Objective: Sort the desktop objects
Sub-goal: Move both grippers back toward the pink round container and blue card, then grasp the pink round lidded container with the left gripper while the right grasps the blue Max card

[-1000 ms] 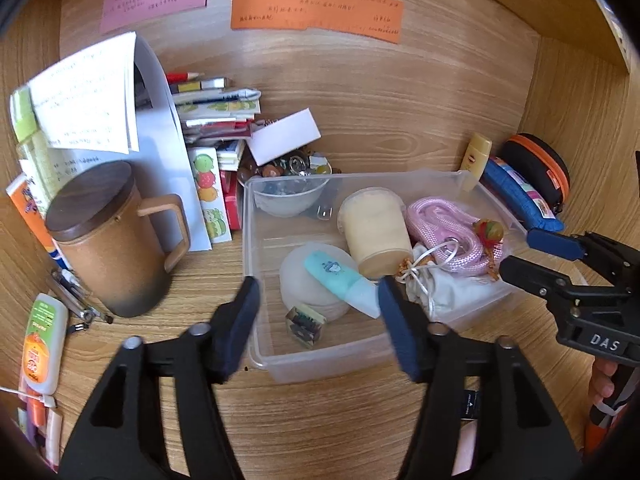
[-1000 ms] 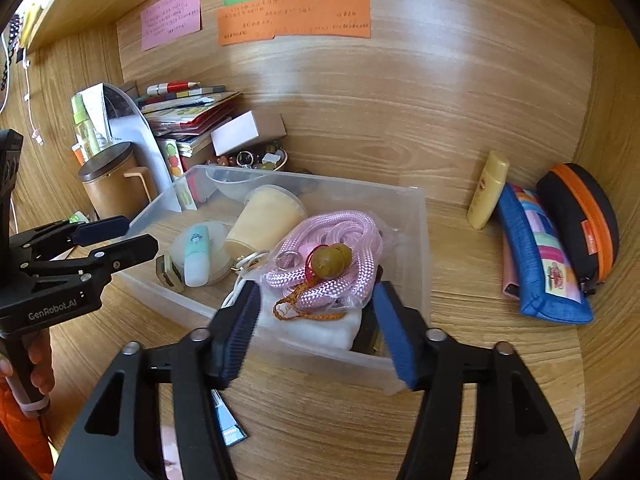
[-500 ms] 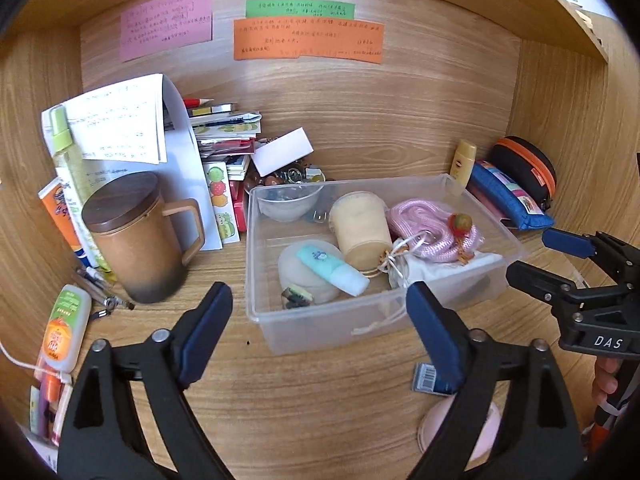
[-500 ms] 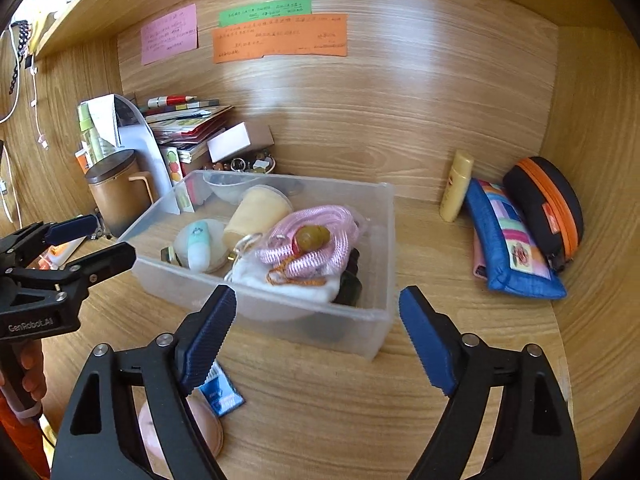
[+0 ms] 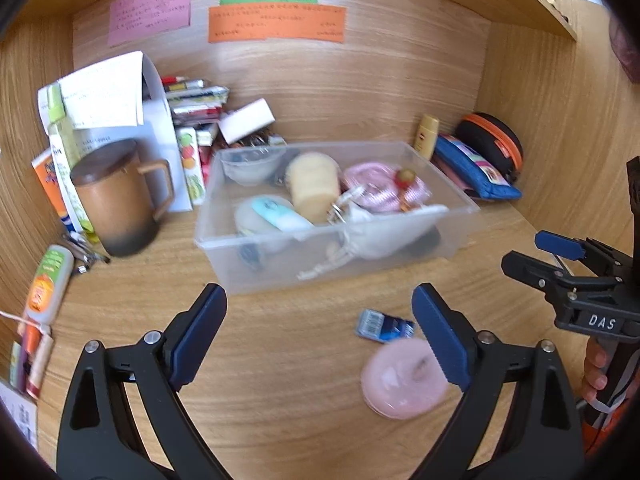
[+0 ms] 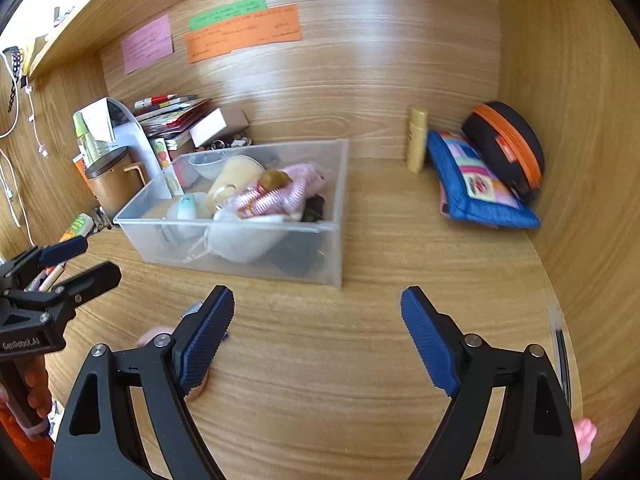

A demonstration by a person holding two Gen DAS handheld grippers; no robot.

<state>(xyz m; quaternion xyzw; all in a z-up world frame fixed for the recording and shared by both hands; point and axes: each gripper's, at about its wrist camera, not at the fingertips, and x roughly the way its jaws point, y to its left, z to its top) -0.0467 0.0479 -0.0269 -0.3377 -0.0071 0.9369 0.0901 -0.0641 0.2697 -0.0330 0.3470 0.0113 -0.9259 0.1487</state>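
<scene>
A clear plastic bin point(image 5: 340, 264) point(image 6: 256, 258) stands mid-desk, holding a pink rope coil point(image 5: 376, 188), a pale yellow cup point(image 5: 316, 188), a teal tube point(image 5: 280, 212) and a white pouch point(image 5: 384, 236). My left gripper point(image 5: 318, 296) hovers in front of the bin, its jaws opening wide with nothing between them. A pink round disc point(image 5: 404, 380) and a small blue packet point(image 5: 384, 326) lie on the wood by its right finger. My right gripper point(image 6: 318, 294) is open and empty in front of the bin's right corner. Each gripper shows at the edge of the other's view.
A lidded brown mug point(image 5: 116, 204), a pile of books point(image 5: 196, 100) and an orange-green tube point(image 5: 48, 284) crowd the left side. On the right, a yellow bottle point(image 6: 416, 140), a blue pouch point(image 6: 476, 184) and a black-orange case point(image 6: 508, 144) lean against the wall. A pen point(image 6: 560, 344) lies near the right edge.
Both grippers have pulled back from the bin and their jaws have spread wide. The pink disc and the blue packet have come into view in front of the bin.
</scene>
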